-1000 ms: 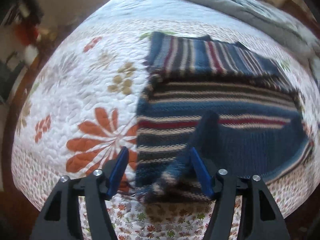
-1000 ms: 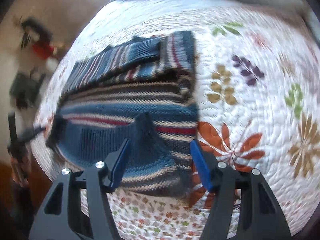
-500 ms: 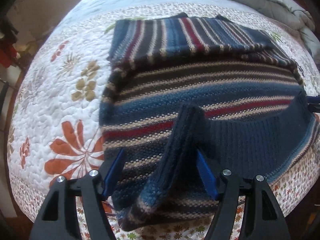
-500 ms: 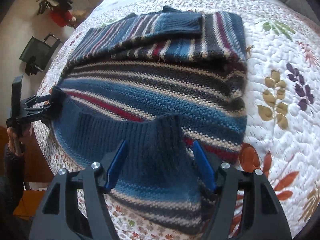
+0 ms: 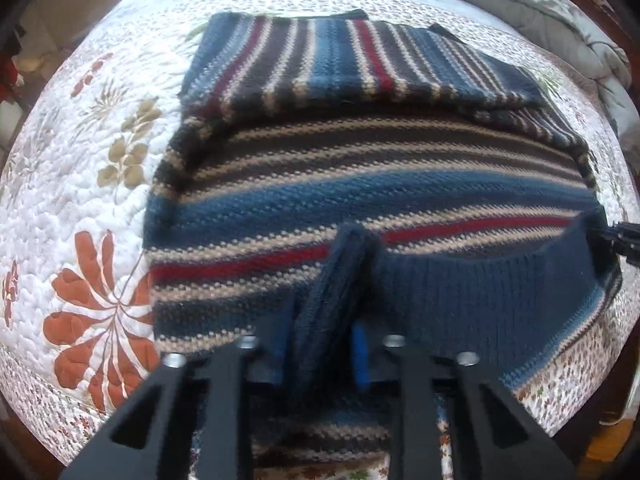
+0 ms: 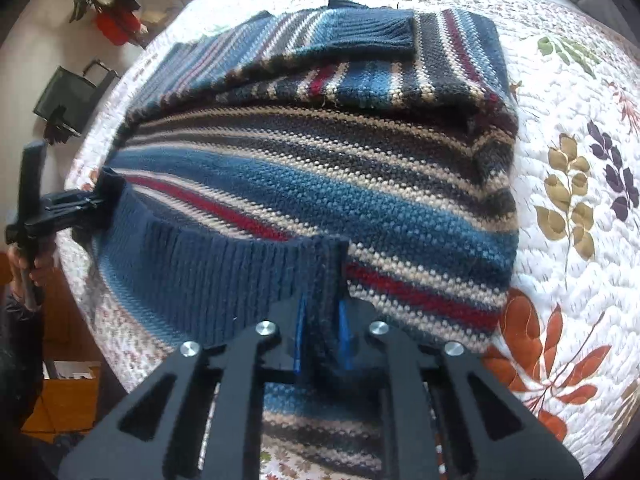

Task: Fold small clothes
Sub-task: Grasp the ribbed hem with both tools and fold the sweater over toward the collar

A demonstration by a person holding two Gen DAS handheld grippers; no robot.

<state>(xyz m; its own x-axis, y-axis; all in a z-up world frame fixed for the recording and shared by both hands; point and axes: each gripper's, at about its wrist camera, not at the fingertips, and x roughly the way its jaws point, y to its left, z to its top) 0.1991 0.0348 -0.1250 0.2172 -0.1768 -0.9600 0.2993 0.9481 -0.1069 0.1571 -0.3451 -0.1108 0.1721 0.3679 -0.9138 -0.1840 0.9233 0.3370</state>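
From my left wrist, my left claw has just been closing, and its blue pads now pinch a raised ridge of the sweater at the dark blue ribbed hem. The sweater is a chunky knit, striped in blue, cream, dark grey and red, and it lies flat on the quilt covering the bed, with a striped sleeve folded across its far part. The quilt is white and puffy with stitched swirls, printed with orange flowers and olive leaves, and edged by a band of tiny florals. A crumpled grey blanket sits at the far edge of the bed. At the right edge of this view, my right claw bites the other end of the ribbed hem.

From my right wrist, my right claw has likewise just been closing, and its jaws are clamped on a bunched fold of the same ribbed hem. The hem sags in a curve between the two grips. At the left, my left claw grips the hem's other corner. Beyond the bed, a black chair stands on the floor.
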